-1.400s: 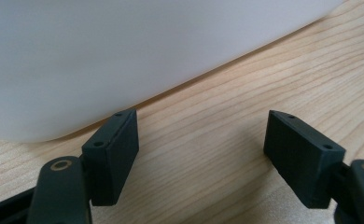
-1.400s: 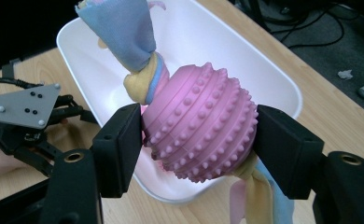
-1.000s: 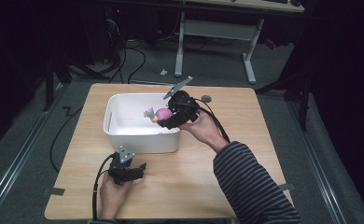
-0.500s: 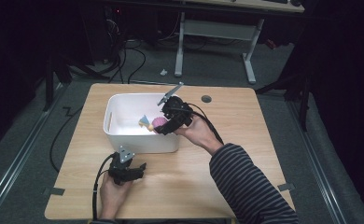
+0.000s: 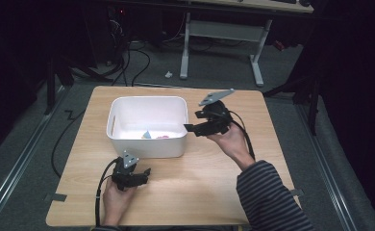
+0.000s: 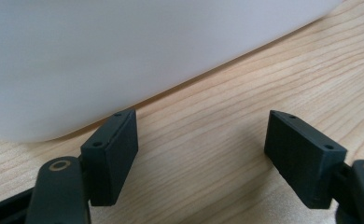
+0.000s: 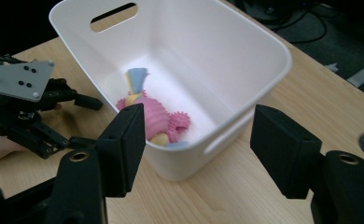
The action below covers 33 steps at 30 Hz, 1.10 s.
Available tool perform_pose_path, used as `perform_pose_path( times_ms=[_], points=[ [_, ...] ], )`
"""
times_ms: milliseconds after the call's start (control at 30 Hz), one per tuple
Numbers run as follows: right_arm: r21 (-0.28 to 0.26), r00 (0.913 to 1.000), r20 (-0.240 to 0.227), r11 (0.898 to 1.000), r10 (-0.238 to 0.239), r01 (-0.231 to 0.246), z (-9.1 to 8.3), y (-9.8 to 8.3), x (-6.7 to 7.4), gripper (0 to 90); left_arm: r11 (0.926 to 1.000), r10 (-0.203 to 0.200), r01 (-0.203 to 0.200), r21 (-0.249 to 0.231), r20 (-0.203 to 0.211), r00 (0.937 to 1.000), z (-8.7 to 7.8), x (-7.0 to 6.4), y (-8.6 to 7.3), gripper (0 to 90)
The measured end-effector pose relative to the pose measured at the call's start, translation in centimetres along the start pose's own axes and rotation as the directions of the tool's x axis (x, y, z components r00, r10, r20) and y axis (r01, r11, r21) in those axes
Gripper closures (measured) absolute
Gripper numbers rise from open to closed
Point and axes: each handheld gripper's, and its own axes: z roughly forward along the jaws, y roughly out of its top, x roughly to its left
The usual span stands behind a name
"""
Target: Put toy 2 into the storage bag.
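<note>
Wooden tabletop (image 5: 214,192) carries a white bin (image 5: 147,144) near its far-left part, handle slot in the end wall, w/ a pink, yellow & blue toy (image 7: 154,122) lying on the bin floor toward the near wall. R gripper (image 5: 190,129) sits just outside the bin's right rim, mid-table; its 2 jaws have just been closing, yet they stand apart w/ nothing between them. L gripper (image 5: 146,172) rests by the near edge, just in front of the bin's near wall, 2 jaws wide apart & empty over bare wood.
</note>
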Motion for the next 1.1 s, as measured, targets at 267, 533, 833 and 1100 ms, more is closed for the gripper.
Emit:
perform_pose_path(
  times_ms=[267, 533, 833, 1100],
  points=[
    [-0.08, 0.9943, 0.062, 0.993, 0.087, -0.082, -4.3, -3.5, -2.2, 37.4, 1.0, 0.0, 0.0, 0.0, 0.0, 1.0, 0.0, 0.0, 0.0, 26.1],
    [-0.133, 0.9862, 0.088, 0.983, 0.14, -0.128, -7.3, -6.4, -3.1, 37.7, 1.0, 0.0, 0.0, 0.0, -0.001, 1.0, 0.0, 0.0, 0.0, 26.1],
    [-0.184, 0.9756, 0.109, 0.968, 0.191, -0.169, -9.4, -9.2, -3.7, 37.9, 1.0, 0.001, -0.001, 0.0, -0.001, 1.0, 0.0, 0.0, 0.0, 26.1],
    [-0.188, 0.9673, 0.141, 0.965, 0.211, -0.183, -10.8, -11.3, -3.3, 38.1, 1.0, -0.001, 0.001, -0.001, 0.0, 1.0, 0.0, 0.0, 0.0, 26.1]
  ],
)
